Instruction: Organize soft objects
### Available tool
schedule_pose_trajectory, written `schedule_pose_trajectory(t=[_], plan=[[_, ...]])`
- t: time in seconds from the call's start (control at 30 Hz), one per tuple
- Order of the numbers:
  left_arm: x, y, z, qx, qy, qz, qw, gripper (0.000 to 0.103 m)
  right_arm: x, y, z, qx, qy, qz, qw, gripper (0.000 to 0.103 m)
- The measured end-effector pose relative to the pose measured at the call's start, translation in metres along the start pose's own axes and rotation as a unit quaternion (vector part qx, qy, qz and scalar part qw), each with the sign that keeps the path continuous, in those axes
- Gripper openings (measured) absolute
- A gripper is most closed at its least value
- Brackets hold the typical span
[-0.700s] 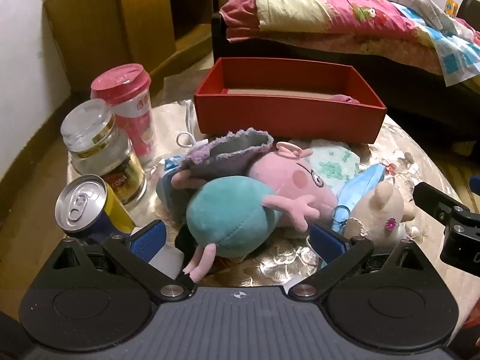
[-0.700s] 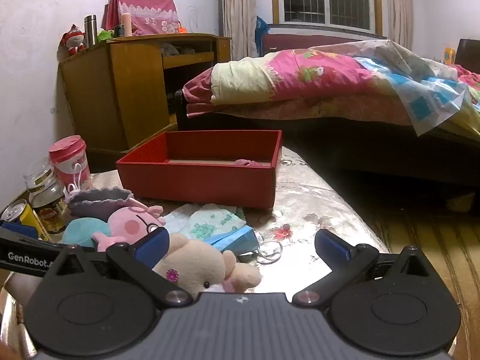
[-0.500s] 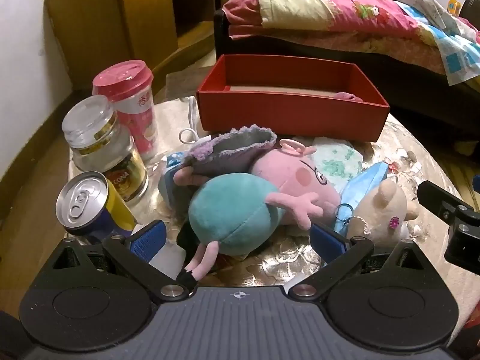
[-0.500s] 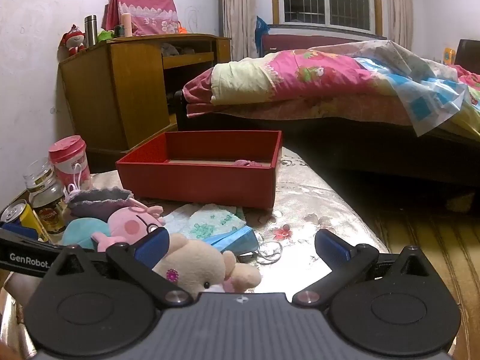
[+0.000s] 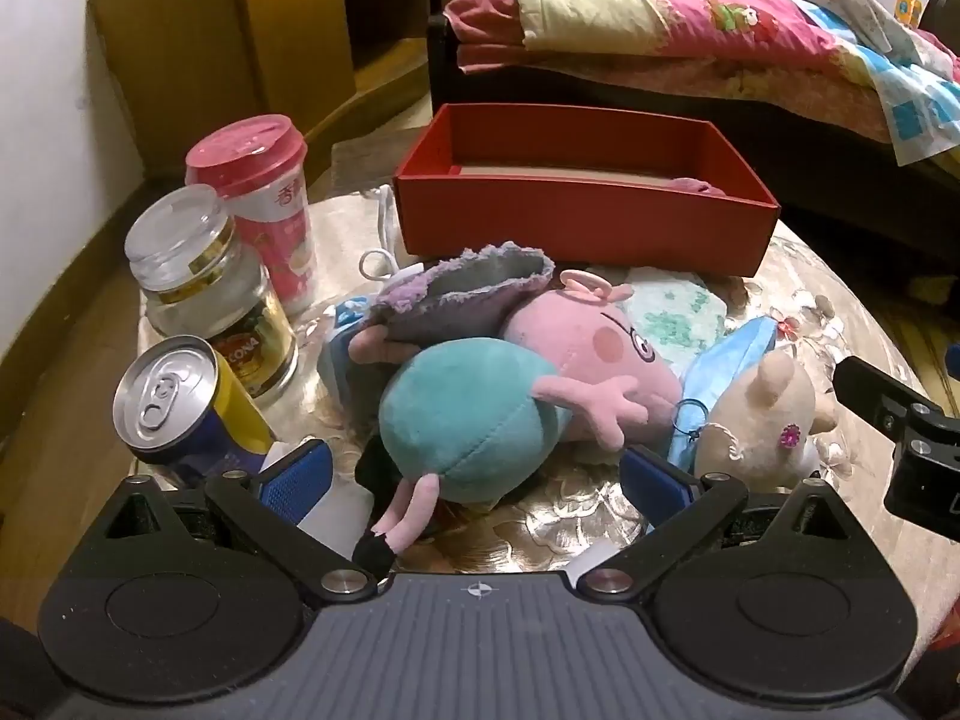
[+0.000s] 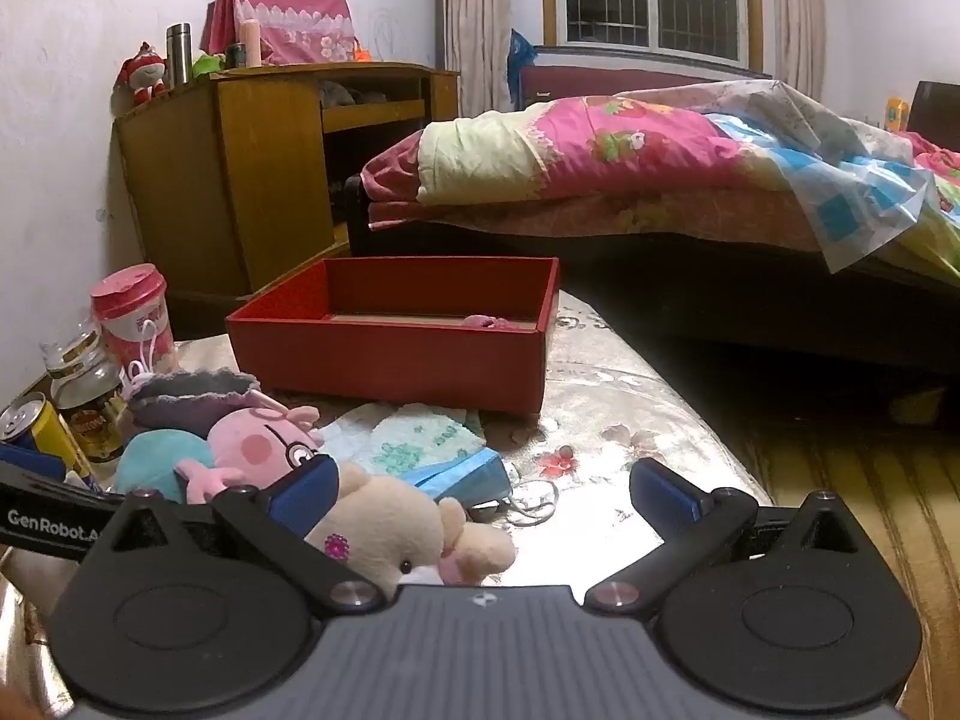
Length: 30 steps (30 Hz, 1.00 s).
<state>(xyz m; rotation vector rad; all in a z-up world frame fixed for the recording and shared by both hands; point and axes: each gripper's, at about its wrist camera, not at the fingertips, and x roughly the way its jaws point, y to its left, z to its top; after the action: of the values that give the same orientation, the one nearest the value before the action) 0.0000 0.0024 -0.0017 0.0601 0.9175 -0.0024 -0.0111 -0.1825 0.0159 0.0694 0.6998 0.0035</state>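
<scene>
Left gripper (image 5: 474, 474) spread wide & empty, straddling pig doll (image 5: 480, 420) whose long axis runs back-right twd red box (image 5: 576, 228); right gripper (image 6: 483, 489) also wide, holding nothing, nearer beige bear (image 6: 384, 525) by its left finger.

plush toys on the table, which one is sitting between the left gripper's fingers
The pink pig plush in the teal dress: its body lies between the open left gripper. The beige plush sits outside the gripper's right finger.
</scene>
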Motion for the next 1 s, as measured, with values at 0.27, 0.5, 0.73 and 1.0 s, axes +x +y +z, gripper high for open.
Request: schedule_pose_trajectory(t=[0.27,0.5,0.73,1.0], plan=[[-0.0008,-0.0013,-0.0011,0.003,-0.003,0.005,1.0000,0.097,0.0008,0.0001,-0.0007,0.000,0.000,-0.002,1.000,0.079],[-0.0003,-0.0013,-0.0012,0.004,-0.001,0.004,1.0000,0.097,0.0002,0.0002,-0.0002,-0.002,-0.001,-0.003,1.000,0.079],[0.0005,-0.0008,-0.0012,0.002,0.000,0.007,1.0000,0.097,0.0005,0.0001,-0.0005,-0.003,0.000,-0.004,1.000,0.079],[0.0003,-0.0013,-0.0025,0.004,0.001,0.009,0.9999,0.097,0.0002,0.0005,-0.0002,-0.004,-0.002,-0.004,1.000,0.079]])
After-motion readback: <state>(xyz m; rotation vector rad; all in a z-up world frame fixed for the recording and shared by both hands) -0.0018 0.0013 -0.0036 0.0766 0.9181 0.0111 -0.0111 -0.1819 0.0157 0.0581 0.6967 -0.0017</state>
